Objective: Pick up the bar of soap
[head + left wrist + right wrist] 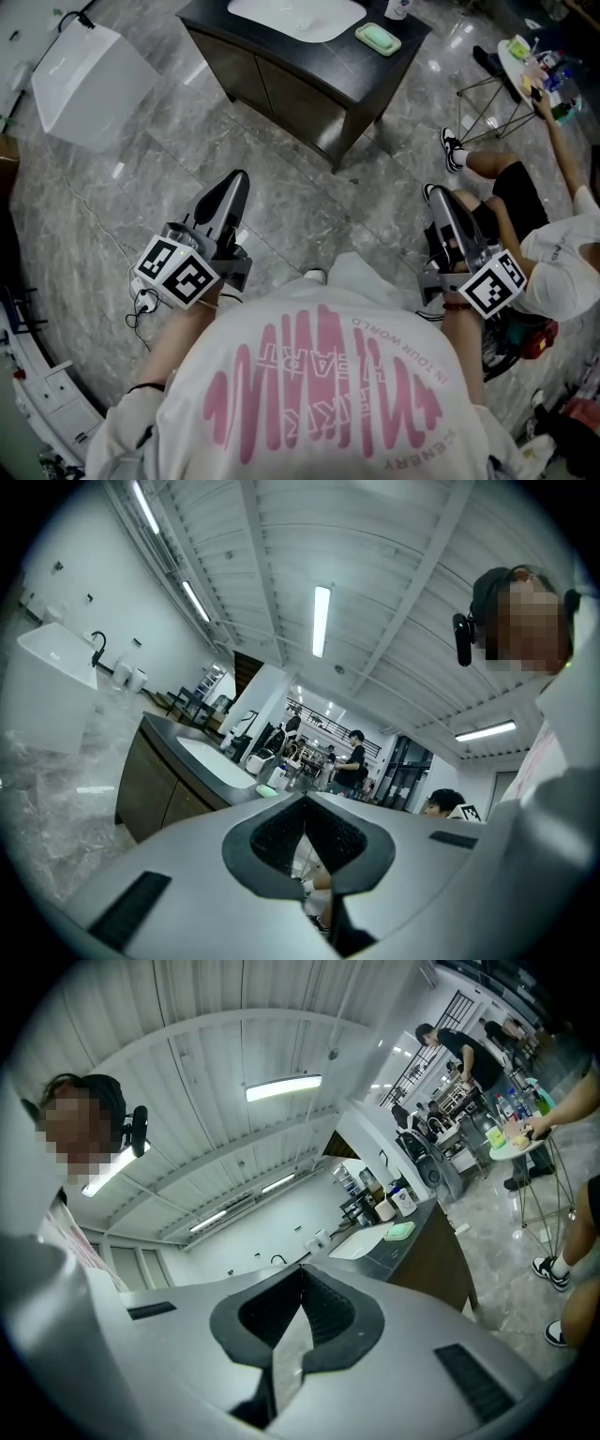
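The pale green bar of soap (378, 38) lies in a dish on the dark vanity counter (403, 28), to the right of the white sink (296, 17). It is far ahead of both grippers. My left gripper (236, 178) is held low over the marble floor, shut and empty. At the right, my right gripper (438, 193) is likewise shut with nothing in it. In the left gripper view the soap (267, 789) shows just left of the meeting jaw tips (305, 799). In the right gripper view the soap (400, 1231) sits on the counter to the right of the shut tips (302, 1267).
The dark cabinet (281, 89) stands on the grey marble floor. A white tub (84, 84) sits at the far left. A person (525, 220) sits on the floor at the right beside a small wire-legged table (527, 66) with bottles. More people stand in the background.
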